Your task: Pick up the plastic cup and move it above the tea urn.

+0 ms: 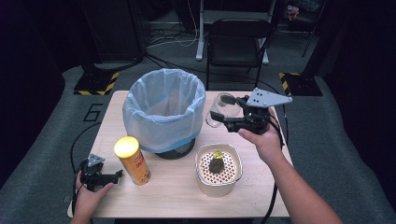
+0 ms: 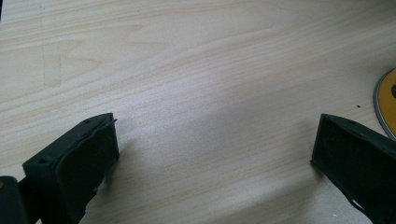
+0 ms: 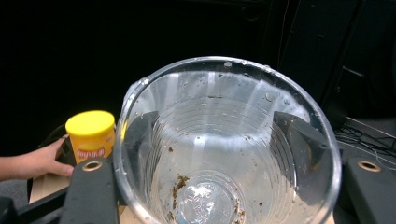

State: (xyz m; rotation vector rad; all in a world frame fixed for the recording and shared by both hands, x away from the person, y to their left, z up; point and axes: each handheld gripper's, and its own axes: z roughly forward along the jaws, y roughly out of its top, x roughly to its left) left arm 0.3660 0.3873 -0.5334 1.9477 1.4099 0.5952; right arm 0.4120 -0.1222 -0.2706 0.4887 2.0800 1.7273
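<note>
Clear cup (image 1: 217, 110) clamped in right claw (image 1: 227, 117), beside bin rim (image 1: 196, 109)

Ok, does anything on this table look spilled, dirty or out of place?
Nothing is spilled. The clear cup clamped in the right gripper beside the lined bin has brown residue and droplets inside. A dark clump sits on the perforated insert of the white container. The yellow-lidded can stands upright.

Cut off and hidden parts

The yellow can (image 2: 387, 105) is cropped by the left gripper view's right edge; the clear cup (image 3: 226, 144) hides most of its holder's jaws.
</note>
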